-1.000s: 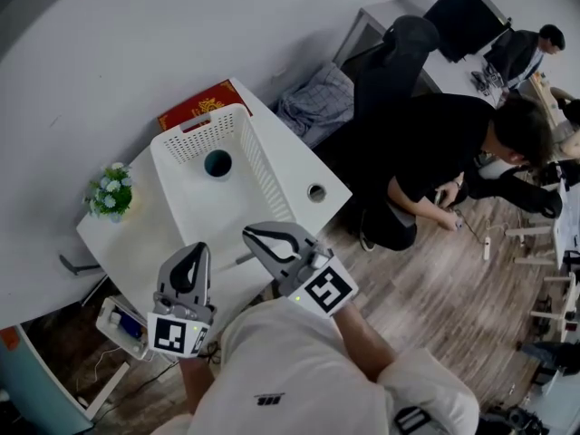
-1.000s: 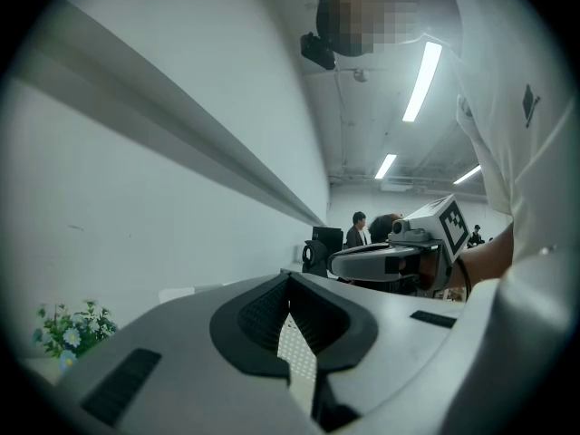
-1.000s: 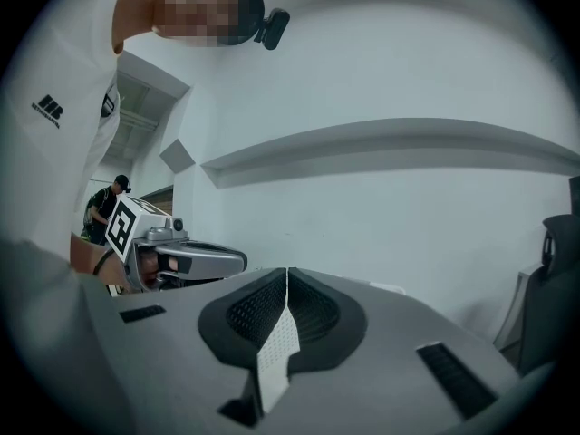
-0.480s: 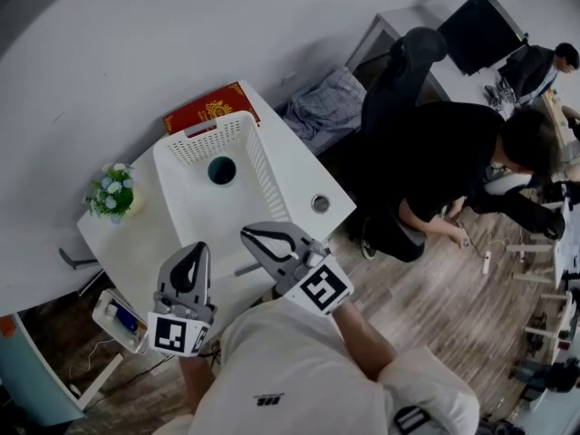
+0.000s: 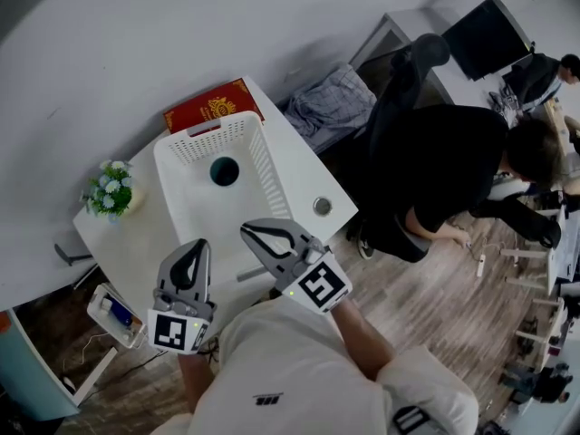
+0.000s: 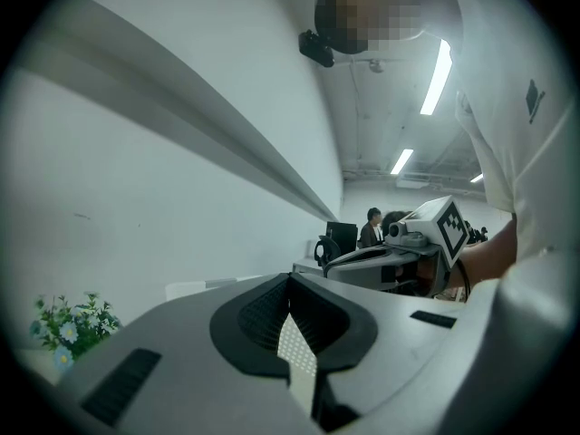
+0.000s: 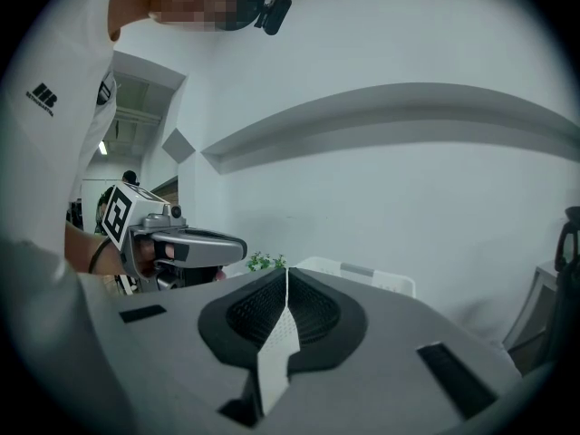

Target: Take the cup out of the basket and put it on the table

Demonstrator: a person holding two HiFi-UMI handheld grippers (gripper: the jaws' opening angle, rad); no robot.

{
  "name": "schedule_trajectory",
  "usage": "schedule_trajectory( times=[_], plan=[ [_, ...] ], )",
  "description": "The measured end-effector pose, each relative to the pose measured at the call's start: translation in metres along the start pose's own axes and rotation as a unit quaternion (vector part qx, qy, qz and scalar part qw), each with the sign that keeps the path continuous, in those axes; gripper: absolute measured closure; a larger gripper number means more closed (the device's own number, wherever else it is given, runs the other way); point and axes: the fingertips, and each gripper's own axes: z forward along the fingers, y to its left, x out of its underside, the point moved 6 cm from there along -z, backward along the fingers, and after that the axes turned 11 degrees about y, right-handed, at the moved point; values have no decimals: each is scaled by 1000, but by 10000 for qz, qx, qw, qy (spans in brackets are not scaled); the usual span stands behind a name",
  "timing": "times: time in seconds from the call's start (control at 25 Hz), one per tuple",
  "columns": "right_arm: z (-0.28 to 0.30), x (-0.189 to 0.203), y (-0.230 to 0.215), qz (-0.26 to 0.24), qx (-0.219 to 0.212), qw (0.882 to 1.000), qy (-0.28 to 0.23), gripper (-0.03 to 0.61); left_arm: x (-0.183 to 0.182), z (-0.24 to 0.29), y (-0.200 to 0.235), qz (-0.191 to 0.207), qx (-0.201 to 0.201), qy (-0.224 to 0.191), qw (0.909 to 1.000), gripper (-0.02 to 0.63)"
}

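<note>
Both claws clenched, nothing in either. Left gripper [image 5: 194, 246]: in its own view the jaws meet along one seam, no gap, no object. Right gripper [image 5: 247, 231]: same, jaws pressed together, empty. Both are grey moulded bodies with black ribbed pads and a marker cube at the back. They're held low over the near edge of the white rectangular table [image 5: 304, 175], tips toward the basket, well short of the cup.

Progress: nothing done yet, as I read it. The dark teal round cup [image 5: 224, 171] sits inside the white perforated plastic basket [image 5: 269, 172], on its floor toward the far end. It looks upright, mouth up, apart from the walls. Not touched, not lifted. Left to do: open a claw, reach in over the rim, grip the cup, lift it clear, set it on bare tabletop.

Materials/shapes:
- Basket: rigid plastic, rectangular, walls with a grid of small holes, handle slot in the far end wall, smooth solid floor.
- Cup: plain cylinder, opaque, dark inside. Ceramic or plastic, can't tell.
- Tabletop: smooth matte white, with a small round metal-looking ring [image 5: 322, 206] near its right edge, probably a cable grommet. Bare space for the cup lies right of the basket, between it and that ring.

Also on the table: a flat red box with gold print [image 5: 213, 107] behind the basket, and a small pot of white flowers [image 5: 111, 191] to its left.
</note>
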Motion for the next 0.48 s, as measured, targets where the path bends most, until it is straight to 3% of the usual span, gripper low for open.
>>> schedule_trajectory(
  times=[0.12, 0.28, 0.48],
  plan=[
    [7, 1, -4, -16, 22, 10000, 75, 563, 3, 4, 4, -105, -24, 90, 9999, 604],
    [15, 3, -11, -13, 85, 9998, 195, 563, 3, 9, 11, 52, 13, 49, 10000, 604],
    [22, 4, -18, -5, 148, 9992, 363, 563, 4, 12, 15, -143, -15, 178, 9997, 604]
  ],
)
